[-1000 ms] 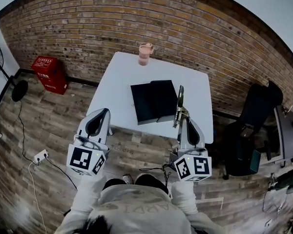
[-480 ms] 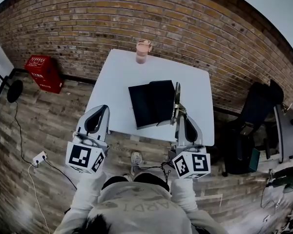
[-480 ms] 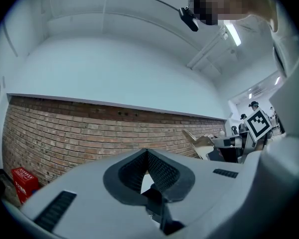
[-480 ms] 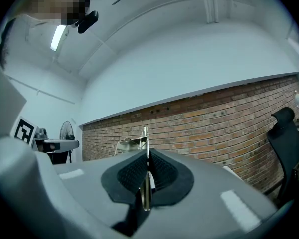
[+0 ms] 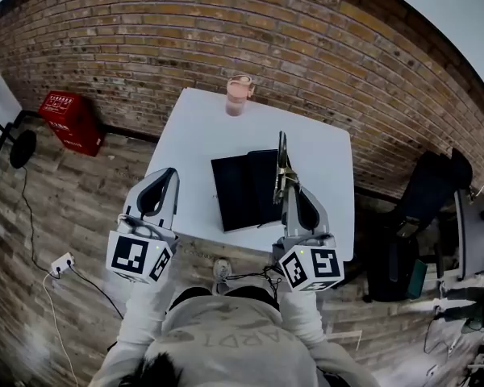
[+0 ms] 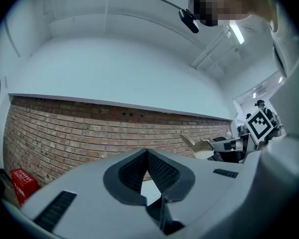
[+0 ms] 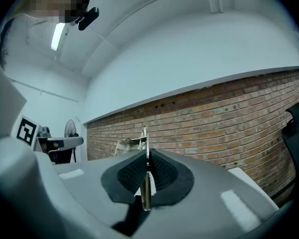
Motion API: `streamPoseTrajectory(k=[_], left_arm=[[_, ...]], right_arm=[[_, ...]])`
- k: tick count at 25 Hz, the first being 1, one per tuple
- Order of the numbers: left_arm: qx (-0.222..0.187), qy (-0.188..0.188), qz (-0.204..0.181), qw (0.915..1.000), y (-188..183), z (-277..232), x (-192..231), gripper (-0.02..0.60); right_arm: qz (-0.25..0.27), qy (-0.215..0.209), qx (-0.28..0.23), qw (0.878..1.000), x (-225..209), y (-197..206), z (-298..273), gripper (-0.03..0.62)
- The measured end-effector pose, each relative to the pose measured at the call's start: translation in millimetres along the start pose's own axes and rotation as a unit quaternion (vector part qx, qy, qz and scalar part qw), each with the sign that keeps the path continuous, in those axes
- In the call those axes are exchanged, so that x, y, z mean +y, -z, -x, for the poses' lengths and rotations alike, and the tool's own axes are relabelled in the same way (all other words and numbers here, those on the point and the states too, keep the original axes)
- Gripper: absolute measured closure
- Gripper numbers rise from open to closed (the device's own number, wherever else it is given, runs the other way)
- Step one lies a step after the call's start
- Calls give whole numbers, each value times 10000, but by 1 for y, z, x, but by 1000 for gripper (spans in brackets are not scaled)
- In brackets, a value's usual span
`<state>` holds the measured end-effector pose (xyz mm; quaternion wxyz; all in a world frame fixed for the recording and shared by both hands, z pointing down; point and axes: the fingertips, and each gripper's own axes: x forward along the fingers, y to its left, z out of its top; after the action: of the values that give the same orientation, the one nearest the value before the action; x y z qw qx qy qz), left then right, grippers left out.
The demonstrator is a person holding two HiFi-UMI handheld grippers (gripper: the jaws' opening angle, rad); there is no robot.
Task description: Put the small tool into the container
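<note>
A black open case (image 5: 244,190) lies on the white table (image 5: 195,131). My right gripper (image 5: 288,192) is shut on a slim metal tool (image 5: 281,166) that sticks up out of the jaws; in the head view it stands over the case's right half. The right gripper view shows the same tool (image 7: 146,178) pinched between the dark pads of the right gripper (image 7: 146,159), pointing at the brick wall. My left gripper (image 5: 167,176) hovers at the table's near left edge. In its own view, the left gripper (image 6: 146,156) has its pads together with nothing between them.
A pink cup (image 5: 239,95) stands at the table's far edge by the brick wall. A red crate (image 5: 71,119) and a fan base (image 5: 21,148) sit on the floor at left. A black chair (image 5: 434,185) stands to the right, and a power strip (image 5: 64,259) lies near the left.
My right gripper has carried the tool left and forward, from the case's right edge to over the case. The left gripper has barely moved.
</note>
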<state>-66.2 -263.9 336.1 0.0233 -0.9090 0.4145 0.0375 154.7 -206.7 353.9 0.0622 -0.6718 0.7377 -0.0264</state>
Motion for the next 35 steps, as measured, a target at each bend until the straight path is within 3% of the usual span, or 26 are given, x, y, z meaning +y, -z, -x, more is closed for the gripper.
streamPoseTrajectory(k=[13,35], left_arm=[[23,-462,17,9989,8,-33,38,577],[400,-841,213,9954,45,-43,70,577]], right_arm=[[-462,-403,1018,9929,-4,57,-74,580],[-776,-314,2771,9572,-10,177,-108,581]])
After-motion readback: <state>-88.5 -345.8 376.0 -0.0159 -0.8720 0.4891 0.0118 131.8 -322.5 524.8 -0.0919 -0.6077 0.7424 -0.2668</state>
